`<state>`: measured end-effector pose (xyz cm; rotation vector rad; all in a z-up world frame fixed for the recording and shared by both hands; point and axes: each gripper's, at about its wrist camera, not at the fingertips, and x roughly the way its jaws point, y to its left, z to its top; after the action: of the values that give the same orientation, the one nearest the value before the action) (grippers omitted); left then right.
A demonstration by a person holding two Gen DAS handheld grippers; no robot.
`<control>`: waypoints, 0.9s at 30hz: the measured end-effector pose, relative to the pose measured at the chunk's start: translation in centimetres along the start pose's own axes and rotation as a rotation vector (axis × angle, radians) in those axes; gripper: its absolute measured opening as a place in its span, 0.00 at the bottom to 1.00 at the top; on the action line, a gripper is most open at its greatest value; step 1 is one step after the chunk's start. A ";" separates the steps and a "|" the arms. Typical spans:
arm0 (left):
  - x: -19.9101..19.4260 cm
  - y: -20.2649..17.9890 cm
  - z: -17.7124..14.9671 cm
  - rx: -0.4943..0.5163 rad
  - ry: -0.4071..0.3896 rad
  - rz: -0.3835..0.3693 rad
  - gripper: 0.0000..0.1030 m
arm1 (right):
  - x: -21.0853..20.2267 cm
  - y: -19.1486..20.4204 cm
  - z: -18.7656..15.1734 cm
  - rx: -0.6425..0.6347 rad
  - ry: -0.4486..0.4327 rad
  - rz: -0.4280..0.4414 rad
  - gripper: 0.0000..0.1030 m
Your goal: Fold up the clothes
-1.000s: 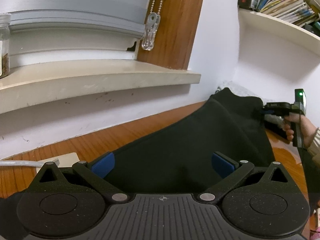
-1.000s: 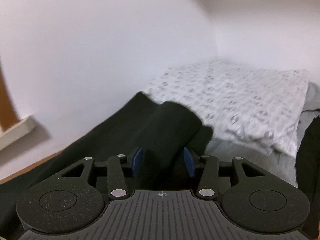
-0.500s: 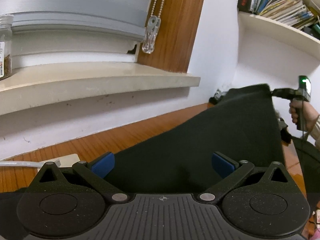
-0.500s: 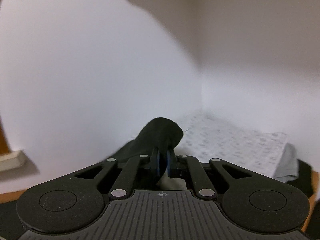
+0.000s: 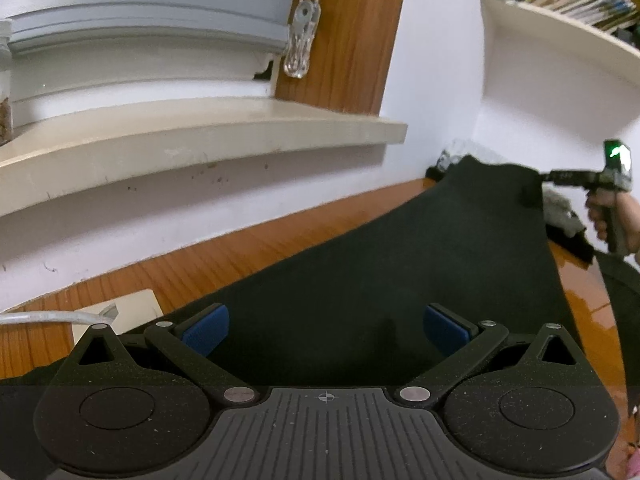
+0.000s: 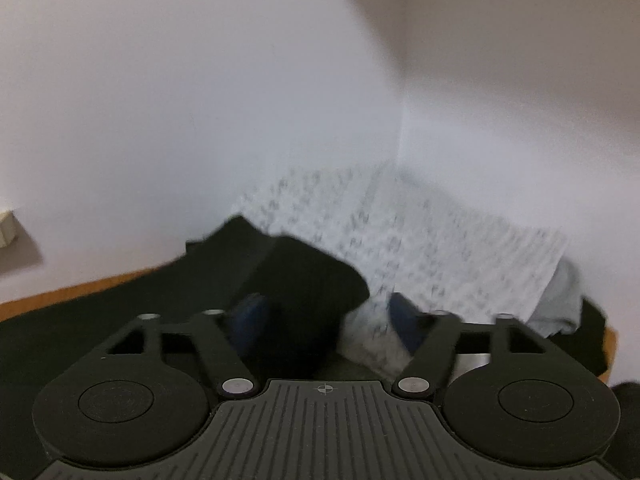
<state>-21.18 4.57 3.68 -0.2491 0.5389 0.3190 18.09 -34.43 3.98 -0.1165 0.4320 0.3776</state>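
A black garment (image 5: 400, 272) lies spread on the wooden table (image 5: 248, 248). My left gripper (image 5: 326, 326) is open just above its near end, blue pads wide apart, holding nothing. In the left wrist view my right gripper (image 5: 538, 178) is at the garment's far corner, held by a hand. In the right wrist view the right gripper (image 6: 326, 322) is open with its blue pads apart; a bunched fold of the black garment (image 6: 304, 288) lies between and just ahead of them. The image is blurred.
A stone windowsill (image 5: 192, 132) and white wall run along the table's far side. A white plug block with cable (image 5: 116, 312) lies at the left. A patterned white cloth (image 6: 420, 232), grey and black clothes are piled in the far corner. A bookshelf (image 5: 560, 28) hangs above.
The right gripper was shut on the garment's far corner and holding it up half a second ago; now its jaws have opened and the corner has dropped lower. The left gripper stays open.
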 end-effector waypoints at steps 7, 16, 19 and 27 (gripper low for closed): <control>0.7 -0.3 -0.2 0.015 0.039 0.015 1.00 | -2.5 4.3 -0.8 -0.083 -0.057 0.144 0.71; -0.1 -0.7 -0.1 0.042 0.049 0.089 1.00 | -3.2 14.6 -4.4 -0.130 0.168 0.685 0.72; -2.8 0.7 -0.3 0.020 0.031 0.141 1.00 | -4.6 17.2 -5.4 -0.171 0.194 0.760 0.73; -9.7 7.0 -1.8 -0.046 0.014 0.244 1.00 | -4.7 20.3 -6.5 -0.283 0.210 0.797 0.78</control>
<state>-32.44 8.15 6.35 -0.2302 0.5770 0.5676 3.91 -18.46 -0.52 -0.2603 0.6240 1.2200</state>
